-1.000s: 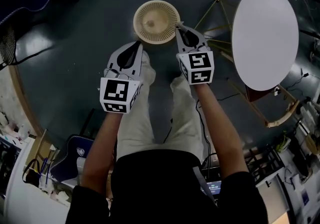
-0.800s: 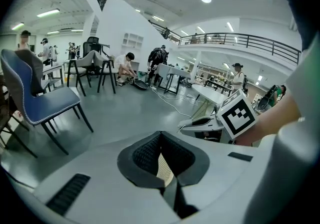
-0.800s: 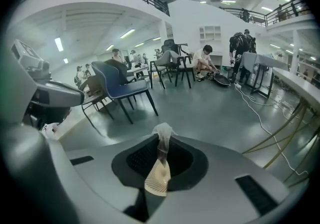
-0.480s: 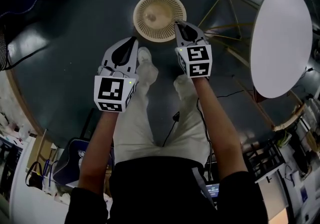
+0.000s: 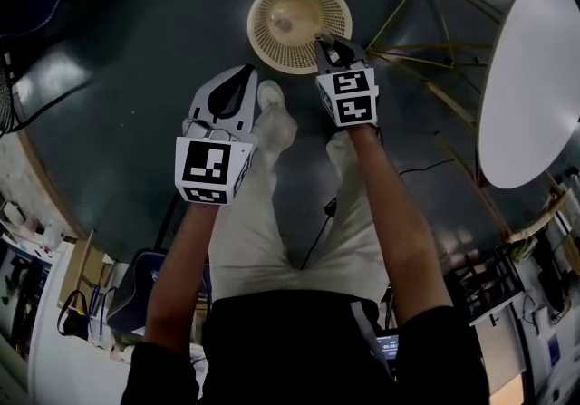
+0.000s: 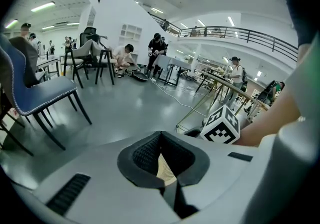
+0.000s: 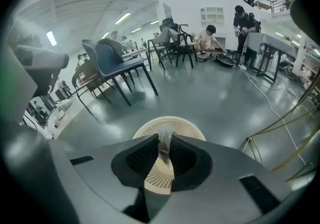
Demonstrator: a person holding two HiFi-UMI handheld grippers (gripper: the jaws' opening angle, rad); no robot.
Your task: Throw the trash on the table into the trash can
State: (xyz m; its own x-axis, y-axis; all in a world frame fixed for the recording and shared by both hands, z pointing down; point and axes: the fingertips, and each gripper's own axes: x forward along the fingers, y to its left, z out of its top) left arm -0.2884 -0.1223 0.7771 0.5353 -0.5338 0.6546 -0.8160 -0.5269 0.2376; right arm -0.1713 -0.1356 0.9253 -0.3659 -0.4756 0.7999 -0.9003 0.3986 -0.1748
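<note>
black short-sleeved top [image 5: 290,340] | cream trousers [image 5: 254,222] | white shoe [image 5: 270,93]

Head view: overhead, facing steeply down past both forearms to the floor, with the left claw [image 5: 240,77] and right claw [image 5: 326,43] mid-frame.
Left claw view: rides the claw, looks low across the hall.
Right claw view: tilted down, close above the trash can [image 7: 150,127].
Shared: the trash can in the head and right claw views; the right claw's marker cube [image 6: 220,125] in the head and left claw views.

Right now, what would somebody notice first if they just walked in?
Probably the cream lattice trash can on the dark floor, just ahead of the person's shoe. The right gripper hangs over its near rim, pinching a thin pale scrap, with the shut left gripper beside it. A big white round table stands off to the right.
</note>
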